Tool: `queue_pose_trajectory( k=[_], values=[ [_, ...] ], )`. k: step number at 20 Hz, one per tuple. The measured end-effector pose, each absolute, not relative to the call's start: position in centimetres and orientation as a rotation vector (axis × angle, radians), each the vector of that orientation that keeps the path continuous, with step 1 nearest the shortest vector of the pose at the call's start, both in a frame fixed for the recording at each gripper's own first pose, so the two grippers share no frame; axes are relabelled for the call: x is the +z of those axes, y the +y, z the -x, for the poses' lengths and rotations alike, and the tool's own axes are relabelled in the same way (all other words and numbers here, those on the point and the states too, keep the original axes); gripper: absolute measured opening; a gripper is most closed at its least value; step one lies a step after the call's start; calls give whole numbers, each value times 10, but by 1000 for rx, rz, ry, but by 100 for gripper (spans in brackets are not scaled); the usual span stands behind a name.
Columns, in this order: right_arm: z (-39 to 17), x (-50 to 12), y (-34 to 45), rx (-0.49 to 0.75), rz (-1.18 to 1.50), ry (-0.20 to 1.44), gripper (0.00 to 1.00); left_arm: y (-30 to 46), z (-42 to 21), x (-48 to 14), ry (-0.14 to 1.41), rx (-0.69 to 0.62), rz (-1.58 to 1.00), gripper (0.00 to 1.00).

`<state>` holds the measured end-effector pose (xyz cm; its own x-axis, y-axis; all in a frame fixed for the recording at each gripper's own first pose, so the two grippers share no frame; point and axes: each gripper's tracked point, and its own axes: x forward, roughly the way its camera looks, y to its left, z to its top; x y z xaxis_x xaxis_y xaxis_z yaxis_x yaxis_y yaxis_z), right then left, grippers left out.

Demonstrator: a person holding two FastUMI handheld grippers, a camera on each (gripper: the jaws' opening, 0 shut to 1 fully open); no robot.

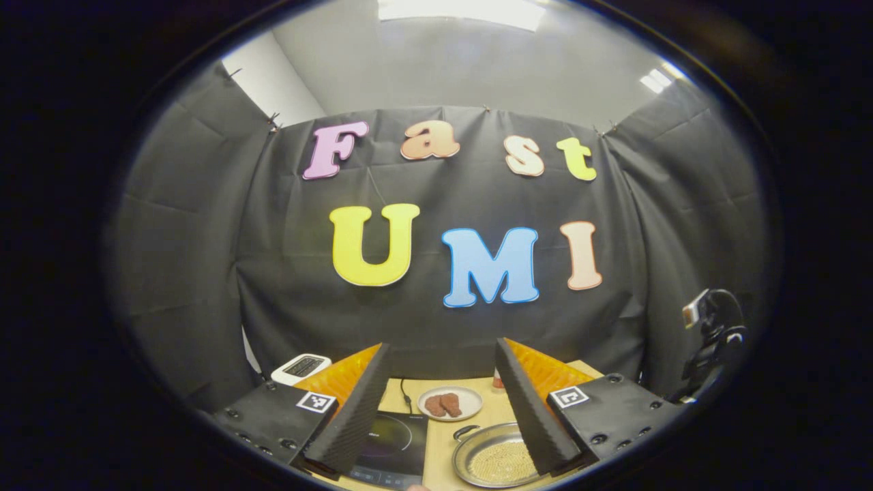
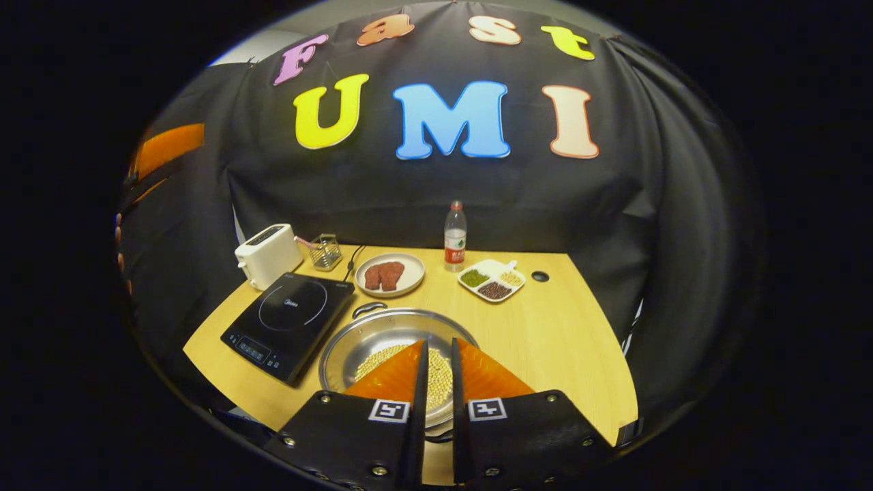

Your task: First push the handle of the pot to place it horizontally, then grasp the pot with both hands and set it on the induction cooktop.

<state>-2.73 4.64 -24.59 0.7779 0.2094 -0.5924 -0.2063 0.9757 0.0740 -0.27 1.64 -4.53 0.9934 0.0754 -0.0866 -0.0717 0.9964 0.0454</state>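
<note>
The steel pot (image 2: 382, 334) with pale beans in it stands on the wooden table (image 2: 559, 341), right of the black induction cooktop (image 2: 290, 324). A dark loop handle (image 2: 369, 309) sits at its far rim. My right gripper (image 2: 440, 343) hovers over the pot's near side, fingers drawn together to a narrow slit with nothing held. In the left gripper view, my left gripper (image 1: 443, 344) is held high and wide open, with the pot (image 1: 494, 464), its handle (image 1: 466, 431) and the cooktop (image 1: 395, 443) low between its fingers. The raised left gripper (image 2: 167, 146) also appears at the far left of the right gripper view.
Behind the cooktop stand a white toaster (image 2: 267, 254) and a small wire basket (image 2: 326, 252). A plate of meat (image 2: 390, 274), a water bottle (image 2: 455, 239) and a divided dish of beans (image 2: 492, 279) line the back. Bare tabletop lies right of the pot.
</note>
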Motion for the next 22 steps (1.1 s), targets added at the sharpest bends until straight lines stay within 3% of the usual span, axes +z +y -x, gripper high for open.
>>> queue_pose_trajectory(
  k=[4, 5, 7, 17, 22],
  values=[
    [53, -288, 58, 312, -13, 819, 19, 24, 6, -48, 99, 94, -46, 100],
    [60, -294, 64, 334, -20, 855, 1, 25, 6, -48, 102, 98, -47, 100],
    [69, -309, 69, 368, -38, 923, 8, 27, 8, -49, 106, 107, -50, 100],
    [117, -361, 83, 478, 2, 1154, 8, 31, 15, -51, 120, 129, -63, 100],
    [128, -386, 82, 459, 20, 1239, 8, 38, 18, -54, 127, 148, -76, 98]
  ],
)
